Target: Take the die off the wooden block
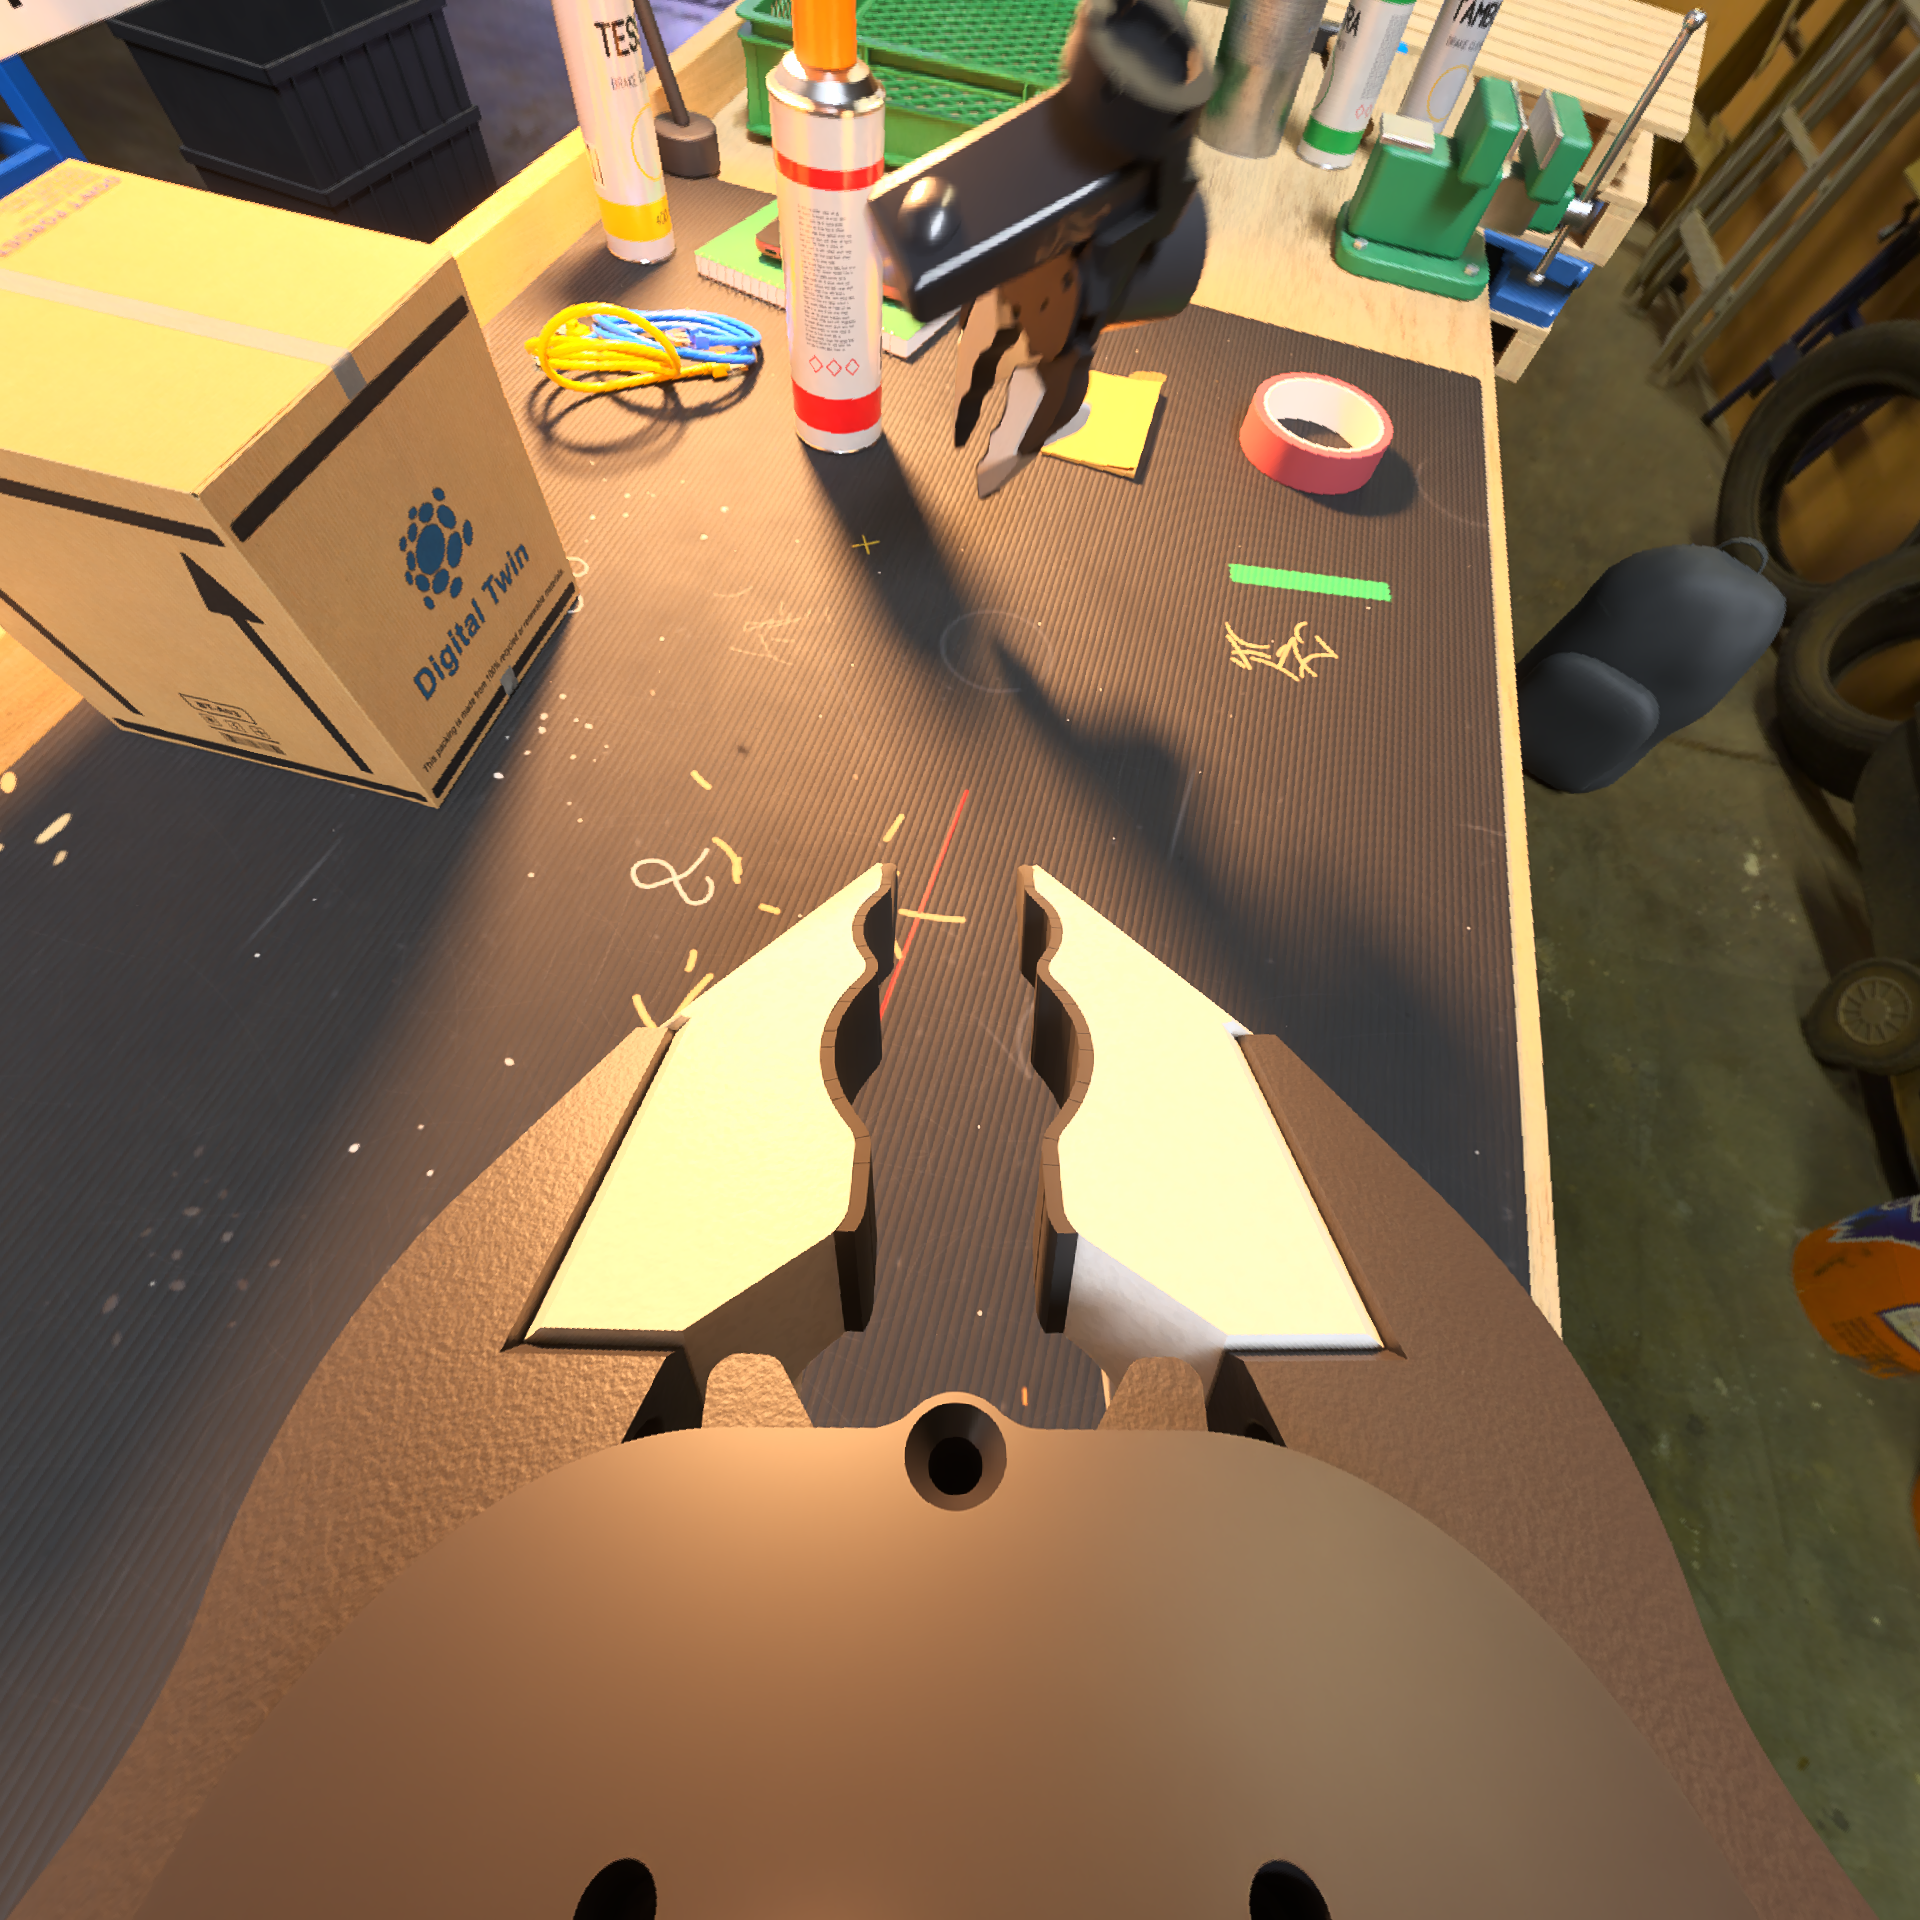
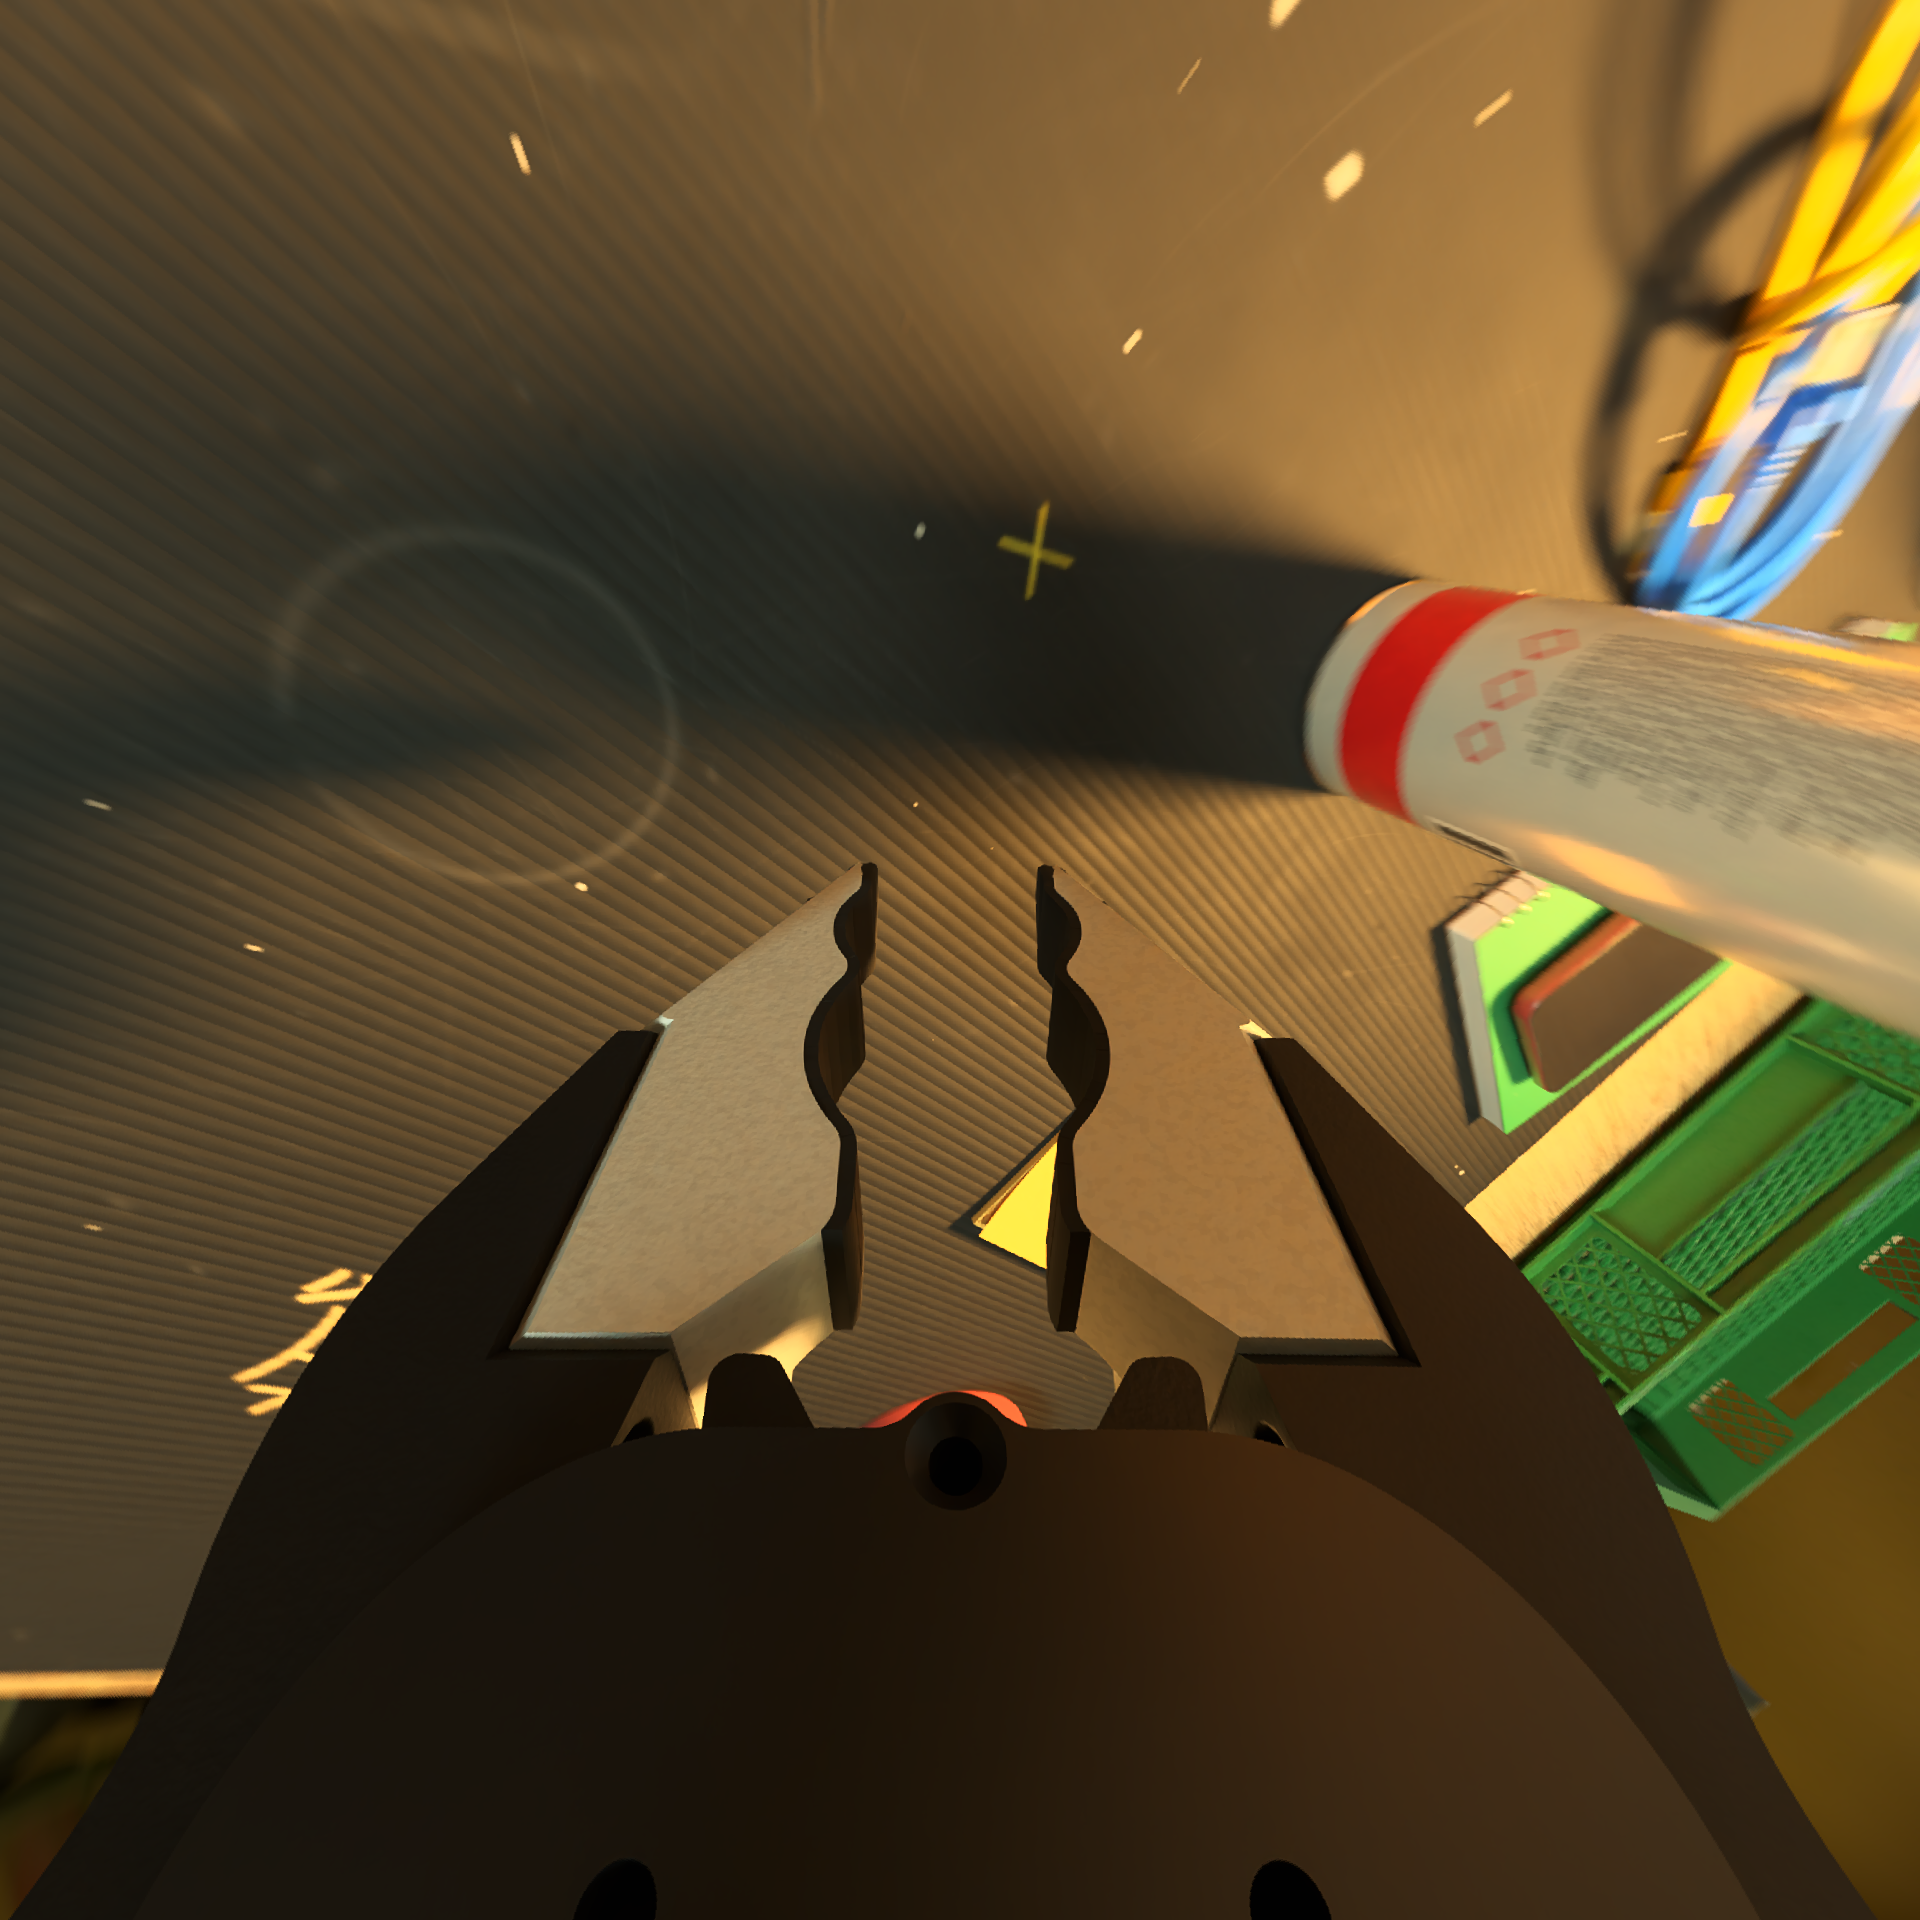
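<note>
No die and no wooden block show in either view. My left gripper (image 1: pixel 958 878) is open and empty, low over the dark ribbed mat (image 1: pixel 1039 665). My right gripper (image 1: pixel 987 452) hangs above the mat's far side, tips pointing down beside a yellow pad (image 1: pixel 1117 426). In the right wrist view it (image 2: pixel 956 873) is open and empty, with a corner of the yellow pad (image 2: pixel 1023 1210) showing between its fingers.
A cardboard box (image 1: pixel 239 468) stands at the left. A red-banded spray can (image 1: pixel 831 260) (image 2: pixel 1610 748), coiled cables (image 1: pixel 644 343), a green notebook (image 1: pixel 743 255), a red tape roll (image 1: pixel 1314 431), a green crate (image 1: pixel 935 62) and a green vise (image 1: pixel 1455 187) line the far side. The table edge runs along the right.
</note>
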You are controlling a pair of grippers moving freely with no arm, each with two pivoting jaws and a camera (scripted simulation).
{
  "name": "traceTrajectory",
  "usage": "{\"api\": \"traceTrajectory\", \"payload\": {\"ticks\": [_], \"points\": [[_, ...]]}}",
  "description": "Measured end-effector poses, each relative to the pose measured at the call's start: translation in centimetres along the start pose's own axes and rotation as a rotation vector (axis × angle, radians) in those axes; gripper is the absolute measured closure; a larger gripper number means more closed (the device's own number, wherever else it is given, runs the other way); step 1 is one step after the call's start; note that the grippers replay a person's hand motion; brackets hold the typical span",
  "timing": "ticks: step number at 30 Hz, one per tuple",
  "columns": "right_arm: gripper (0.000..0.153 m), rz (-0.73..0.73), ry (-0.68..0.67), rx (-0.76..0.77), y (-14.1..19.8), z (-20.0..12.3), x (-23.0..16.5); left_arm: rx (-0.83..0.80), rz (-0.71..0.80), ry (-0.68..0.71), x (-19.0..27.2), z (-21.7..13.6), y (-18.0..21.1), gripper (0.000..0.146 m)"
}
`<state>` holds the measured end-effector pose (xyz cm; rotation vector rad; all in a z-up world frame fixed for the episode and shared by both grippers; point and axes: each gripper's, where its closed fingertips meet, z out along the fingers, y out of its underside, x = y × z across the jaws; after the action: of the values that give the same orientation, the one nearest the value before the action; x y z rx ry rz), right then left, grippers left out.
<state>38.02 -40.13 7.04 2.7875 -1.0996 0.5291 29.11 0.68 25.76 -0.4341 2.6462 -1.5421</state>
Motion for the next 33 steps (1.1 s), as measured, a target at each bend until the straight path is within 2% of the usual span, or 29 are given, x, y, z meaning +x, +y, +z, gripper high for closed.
{"api": "traceTrajectory", "payload": {"ticks": [3,5,7,9,11,13,16,18,22,26,29,33], "points": [[0.121,0.090,0.065,0.246,-2.0,-5.5,-0.7,-0.011,0.002,-0.001,0.0,0.3,0.1,0.123],[0.121,0.144,0.055,0.512,-4.5,-10.0,-3.2,-0.014,0.005,0.001,0.1,0.6,0.2,0.123],[0.121,0.224,-0.023,0.819,-7.3,-14.5,-6.8,0.003,0.005,0.006,0.5,1.0,0.1,0.123],[0.118,0.269,-0.170,1.041,-9.2,-17.9,-11.2,0.049,-0.006,0.006,1.1,1.4,0.3,0.123],[0.112,0.313,-0.274,1.149,-9.8,-20.1,-15.1,0.038,-0.033,-0.063,1.1,1.2,1.2,0.121],[0.111,0.336,-0.313,1.216,-9.4,-21.3,-18.5,0.086,-0.080,-0.177,1.4,-0.1,2.2,0.116],[0.111,0.365,-0.325,1.264,-7.6,-21.4,-22.8,0.190,-0.139,-0.266,3.4,-2.2,5.3,0.115],[0.111,0.381,-0.333,1.280,-5.9,-20.6,-25.4,0.186,-0.162,-0.330,4.9,-3.1,8.6,0.115],[0.112,0.411,-0.205,1.252,-1.8,-17.4,-28.4,0.213,-0.226,-0.440,8.6,-4.4,14.7,0.106],[0.114,0.505,-0.050,1.261,2.2,-15.6,-28.0,0.343,-0.251,-0.560,11.2,-5.7,18.3,0.099],[0.115,0.569,0.017,1.270,4.3,-15.1,-26.7,0.333,-0.220,-0.637,11.2,-6.4,19.9,0.099],[0.113,0.622,-0.029,1.254,5.1,-14.3,-26.1,0.318,-0.327,-0.564,10.8,-5.4,21.2,0.098]]}}
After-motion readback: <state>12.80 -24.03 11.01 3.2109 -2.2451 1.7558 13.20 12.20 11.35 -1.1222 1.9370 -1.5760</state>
